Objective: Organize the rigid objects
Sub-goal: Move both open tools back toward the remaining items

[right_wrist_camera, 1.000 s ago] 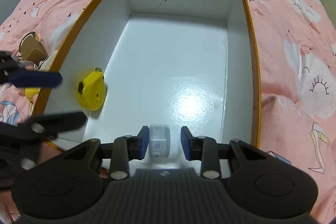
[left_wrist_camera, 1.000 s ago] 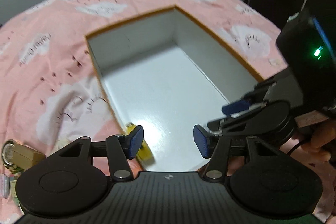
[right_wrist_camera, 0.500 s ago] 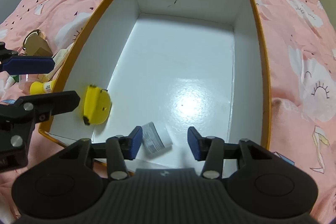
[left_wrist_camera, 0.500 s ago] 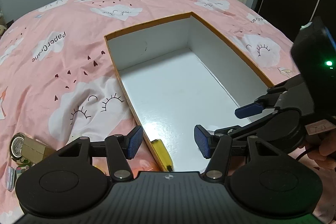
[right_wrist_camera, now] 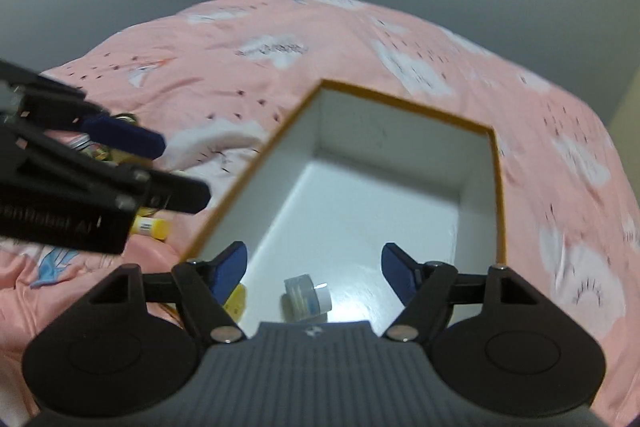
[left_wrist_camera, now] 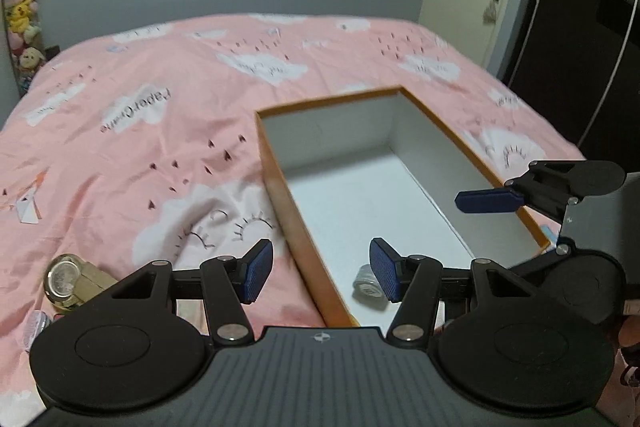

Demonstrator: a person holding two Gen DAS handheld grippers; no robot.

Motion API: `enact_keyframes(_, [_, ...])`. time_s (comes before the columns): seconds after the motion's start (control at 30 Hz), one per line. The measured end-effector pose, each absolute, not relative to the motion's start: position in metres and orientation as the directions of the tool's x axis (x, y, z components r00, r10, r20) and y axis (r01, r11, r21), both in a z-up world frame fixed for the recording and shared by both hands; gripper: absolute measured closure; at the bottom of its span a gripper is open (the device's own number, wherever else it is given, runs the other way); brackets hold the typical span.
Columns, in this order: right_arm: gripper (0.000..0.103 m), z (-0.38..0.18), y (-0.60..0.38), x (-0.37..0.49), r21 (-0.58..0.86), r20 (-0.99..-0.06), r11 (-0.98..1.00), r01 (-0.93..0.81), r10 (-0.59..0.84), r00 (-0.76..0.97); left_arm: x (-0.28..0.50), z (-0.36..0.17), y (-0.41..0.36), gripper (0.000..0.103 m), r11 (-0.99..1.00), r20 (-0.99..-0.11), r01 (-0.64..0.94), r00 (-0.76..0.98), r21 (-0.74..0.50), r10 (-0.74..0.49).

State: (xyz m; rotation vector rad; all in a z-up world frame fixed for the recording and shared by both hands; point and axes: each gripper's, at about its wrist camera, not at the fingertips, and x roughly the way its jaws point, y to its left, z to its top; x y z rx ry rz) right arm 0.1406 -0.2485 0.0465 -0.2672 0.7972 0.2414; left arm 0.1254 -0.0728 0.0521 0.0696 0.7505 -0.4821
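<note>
A bed (left_wrist_camera: 168,147) with a pink cloud-print cover fills a grey-walled room and carries a white box (right_wrist_camera: 476,163) with an orange rim. A small jar (right_wrist_camera: 306,297) lies inside, free below the right gripper (right_wrist_camera: 314,267), whose jaws are opening. The left gripper (left_wrist_camera: 322,273) gapes empty over the box's edge.

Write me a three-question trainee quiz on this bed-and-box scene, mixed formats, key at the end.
1. True or false: the small jar lies on the floor of the white box.
2. Multiple choice: the right gripper is A) clamped on the jar, B) opening with nothing between its pads, C) holding a yellow tube.
3. Fill in: the yellow tube lies ___ the box, on the pink bedcover.

Key: 1 true; 2 B; 3 outside.
</note>
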Motion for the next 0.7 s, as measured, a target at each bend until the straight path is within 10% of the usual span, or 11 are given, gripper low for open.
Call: enact_keyframes(0.7, [0.038,0.046,-0.149,0.139,-0.281,-0.793,0.638,-0.717,0.265,0.548,0.115,0.029,0.042,0.038,0.933,-0.718,0.357,0.638,-0.045,-0.278])
